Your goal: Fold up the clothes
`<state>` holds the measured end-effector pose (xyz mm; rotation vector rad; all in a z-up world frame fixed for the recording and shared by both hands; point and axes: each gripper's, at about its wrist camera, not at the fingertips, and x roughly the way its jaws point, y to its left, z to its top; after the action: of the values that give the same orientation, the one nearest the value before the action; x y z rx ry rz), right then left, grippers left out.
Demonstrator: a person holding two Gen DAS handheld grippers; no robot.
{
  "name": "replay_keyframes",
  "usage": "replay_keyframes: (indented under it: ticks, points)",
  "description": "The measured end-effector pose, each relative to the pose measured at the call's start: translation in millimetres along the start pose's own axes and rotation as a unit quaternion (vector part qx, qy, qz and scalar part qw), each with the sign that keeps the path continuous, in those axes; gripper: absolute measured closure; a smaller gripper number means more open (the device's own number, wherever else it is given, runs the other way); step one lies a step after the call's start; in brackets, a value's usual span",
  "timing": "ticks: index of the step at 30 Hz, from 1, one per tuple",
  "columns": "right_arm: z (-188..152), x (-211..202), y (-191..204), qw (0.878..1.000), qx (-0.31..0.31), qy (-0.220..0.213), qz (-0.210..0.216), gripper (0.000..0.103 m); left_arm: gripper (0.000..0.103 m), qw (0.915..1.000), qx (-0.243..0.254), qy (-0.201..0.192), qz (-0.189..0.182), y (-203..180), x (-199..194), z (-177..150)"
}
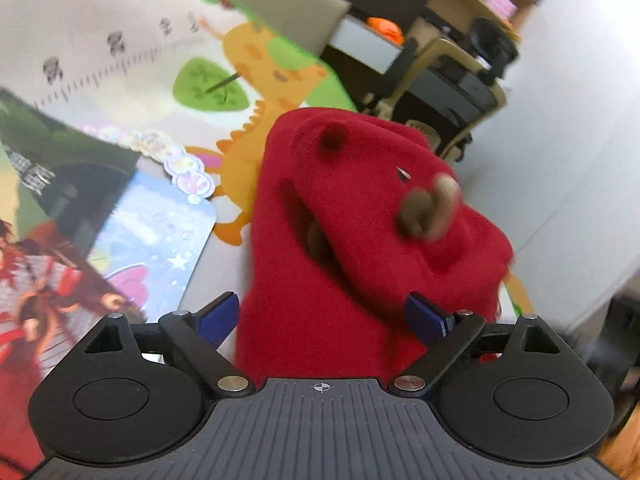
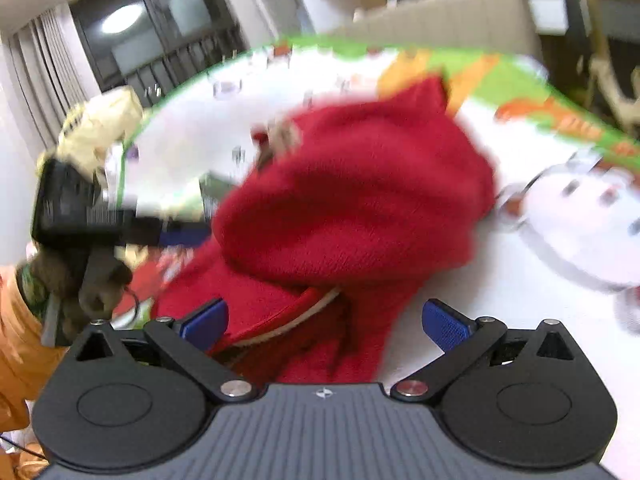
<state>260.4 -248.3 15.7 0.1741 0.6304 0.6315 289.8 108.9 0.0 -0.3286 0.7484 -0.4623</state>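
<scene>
— Bright cartoon mat (image 1: 120,40) under us, cream with green leaves and an orange dinosaur (image 1: 256,64) printed on it. We also see a picture card (image 1: 160,240) with a butterfly and stars lying on it, and a grey wall (image 1: 568,140) off to one side.

— Agreed. From our right wrist view the mat (image 2: 460,288) shows white with a green border, and beyond it we see a dark window (image 2: 152,32) with a ceiling light reflected in the glass.

— Where do we put the red fleece garment (image 1: 360,240)?

— Bunched up on the mat, directly ahead of both grippers. In the left view it rises in a heap between the blue pads (image 1: 218,318), with a brown toggle-like piece (image 1: 430,208) on its front. Much of it is blurred.

— And our left gripper (image 1: 324,316)?

— Fingers spread wide, with the fleece filling the gap between them. We cannot tell whether the pads touch the cloth.

— The right gripper (image 2: 324,320)?

— Also spread apart. The red fleece garment (image 2: 352,200) lies in a mound ahead, and a folded edge with a pale trim (image 2: 288,324) runs close to its left pad. Its right pad stands clear over bare mat.

— At the left edge of that view we see the other gripper's black body, held by a hand (image 2: 80,280) with an orange sleeve (image 2: 16,340).
</scene>
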Motion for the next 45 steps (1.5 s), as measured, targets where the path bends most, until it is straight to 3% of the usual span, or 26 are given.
replay_keyframes:
  ticks: [4, 7, 9, 10, 13, 14, 19, 23, 25, 27, 28, 31, 34, 38, 40, 42, 44, 45]
  points:
    - [33, -30, 7, 0.993, -0.013, -0.097, -0.071, 0.0, 0.006, 0.9976, 0.064, 0.022, 0.009, -27, 12, -11]
    - [57, -19, 14, 0.985, -0.017, -0.138, -0.105, 0.0, 0.003, 0.9928, 0.105, 0.024, 0.053, -43, 25, -23]
    - [68, 6, 13, 0.985, -0.033, -0.115, -0.127, 0.0, 0.002, 0.9903, 0.119, 0.021, 0.068, -48, 27, -30]
    - [68, 24, 13, 0.981, -0.056, -0.09, -0.161, 0.0, 0.002, 0.9905, 0.117, 0.019, 0.069, -46, 25, -32]
    - [40, 90, 8, 0.94, -0.183, -0.012, -0.287, 0.0, 0.003, 0.9926, 0.103, 0.014, 0.062, -43, 15, -35]
    - [33, 98, 3, 0.936, -0.185, -0.006, -0.3, 0.0, 0.003, 0.9932, 0.102, 0.01, 0.055, -43, 9, -35]
    - [54, 75, -19, 0.967, -0.089, 0.007, -0.24, 0.0, 0.003, 0.9942, 0.103, -0.02, 0.023, -45, -7, -27]
    - [103, 49, -21, 0.982, -0.065, -0.059, -0.169, 0.0, 0.002, 0.9947, 0.1, -0.016, 0.013, -41, 8, -25]
    - [134, 58, -26, 0.979, -0.07, -0.081, -0.175, 0.0, 0.002, 0.9942, 0.106, -0.007, 0.02, -39, 16, -28]
    - [158, 87, -32, 0.967, -0.113, -0.075, -0.217, 0.0, 0.002, 0.9921, 0.122, -0.008, 0.025, -39, 19, -31]
    - [168, 108, -39, 0.961, -0.137, -0.06, -0.231, 0.0, 0.002, 0.9917, 0.126, -0.008, 0.024, -38, 18, -31]
    - [178, 170, -64, 0.961, -0.154, 0.011, -0.23, 0.0, 0.002, 0.9932, 0.115, -0.017, 0.006, -33, 2, -21]
    - [157, 223, -86, 0.939, -0.173, 0.094, -0.281, 0.0, 0.002, 0.992, 0.102, -0.06, -0.043, -30, -27, 2]
    - [151, 222, -113, 0.954, -0.092, 0.104, -0.265, 0.0, 0.002, 0.9834, 0.111, -0.087, -0.114, -38, -28, 38]
    - [151, 216, -113, 0.946, -0.108, 0.116, -0.282, 0.0, 0.002, 0.981, 0.114, -0.08, -0.135, -44, -5, 54]
    - [146, 211, -111, 0.921, -0.152, 0.127, -0.335, 0.0, 0.002, 0.9841, 0.097, -0.059, -0.137, -46, 23, 67]
    - [137, 203, -107, 0.89, -0.196, 0.129, -0.39, 0.0, 0.002, 0.9919, 0.072, -0.029, -0.1, -43, 52, 72]
    - [131, 193, -103, 0.881, -0.209, 0.12, -0.408, 0.0, 0.002, 0.995, 0.069, -0.019, -0.07, -40, 63, 71]
